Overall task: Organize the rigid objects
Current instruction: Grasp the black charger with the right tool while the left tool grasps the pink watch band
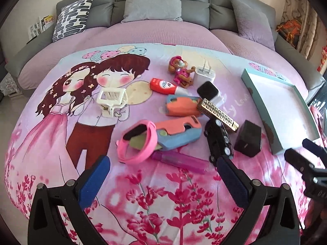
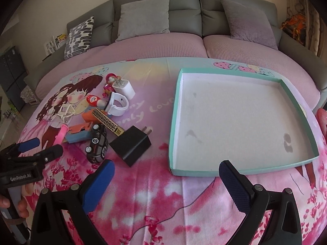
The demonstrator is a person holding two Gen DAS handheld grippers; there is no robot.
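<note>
A pile of small items lies on the printed cloth: a pink ring [image 1: 139, 143], a black toy car [image 1: 218, 138] [image 2: 98, 143], a black charger [image 1: 248, 138] [image 2: 130, 145], a gold-black bar [image 1: 217, 114] [image 2: 107, 122], a white charger [image 1: 205, 74] [image 2: 124, 88], a white watch [image 2: 118, 103], a red bottle toy [image 1: 163, 85] and a white clip [image 1: 112, 100]. A teal-rimmed tray [image 2: 173, 134] [image 1: 263, 106] lies empty to the right. My left gripper [image 1: 163, 167] is open and empty, just short of the pile. My right gripper [image 2: 166, 170] is open and empty at the tray's near edge.
A grey sofa [image 1: 155, 6] with cushions stands behind the covered surface. A purple tube [image 1: 179, 161] and two orange-blue toys [image 1: 179, 132] lie in the pile. The other gripper shows at the side of each view [image 1: 306, 163] [image 2: 30, 155].
</note>
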